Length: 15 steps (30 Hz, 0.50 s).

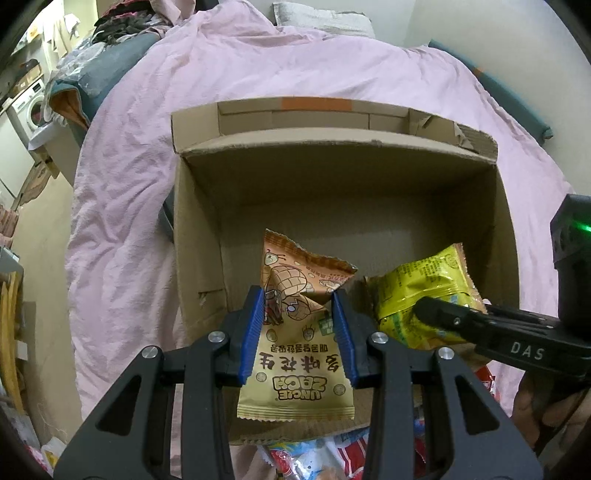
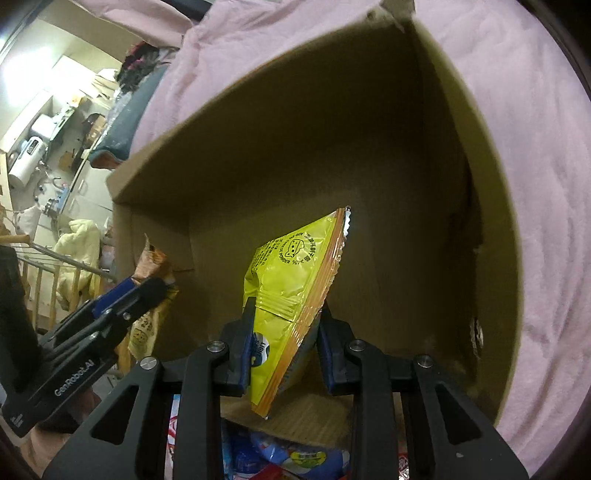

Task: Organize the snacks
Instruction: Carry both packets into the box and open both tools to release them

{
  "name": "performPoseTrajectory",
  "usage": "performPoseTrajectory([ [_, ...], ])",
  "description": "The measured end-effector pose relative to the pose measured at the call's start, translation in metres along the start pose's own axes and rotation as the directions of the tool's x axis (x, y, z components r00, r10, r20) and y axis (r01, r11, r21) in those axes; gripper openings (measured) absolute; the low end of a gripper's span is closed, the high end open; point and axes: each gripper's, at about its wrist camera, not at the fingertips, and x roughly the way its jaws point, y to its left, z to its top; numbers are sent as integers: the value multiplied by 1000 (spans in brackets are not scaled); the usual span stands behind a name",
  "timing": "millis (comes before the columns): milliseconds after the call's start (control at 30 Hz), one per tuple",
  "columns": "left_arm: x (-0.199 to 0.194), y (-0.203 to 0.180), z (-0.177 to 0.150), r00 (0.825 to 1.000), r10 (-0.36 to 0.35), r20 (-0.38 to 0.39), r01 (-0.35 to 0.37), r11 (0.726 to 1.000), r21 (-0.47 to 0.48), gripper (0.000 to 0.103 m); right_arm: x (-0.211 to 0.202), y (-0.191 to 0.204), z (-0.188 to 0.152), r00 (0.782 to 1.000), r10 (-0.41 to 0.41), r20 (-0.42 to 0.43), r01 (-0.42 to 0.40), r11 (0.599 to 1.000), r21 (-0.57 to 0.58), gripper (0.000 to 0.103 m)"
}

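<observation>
A bed [image 1: 258, 92] under a wrinkled pink duvet [image 1: 122, 229] carries everything here. An open cardboard box [image 1: 199, 236] sits directly on the duvet, straight ahead of both tongs (its far flap folded back). Below the tongs, at the box's near edge, loose snack packets [image 2: 295, 458] lie in a heap. A grey pillow [image 1: 321, 14] rests at the far end.
</observation>
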Motion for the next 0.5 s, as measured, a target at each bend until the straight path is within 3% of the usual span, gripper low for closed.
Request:
performPoseTrajectory([
  [500,-2,-6,-5,1000,3,25,-4,1000,30,35,0,11,-1,999,-47,8,48,996,-73,33],
])
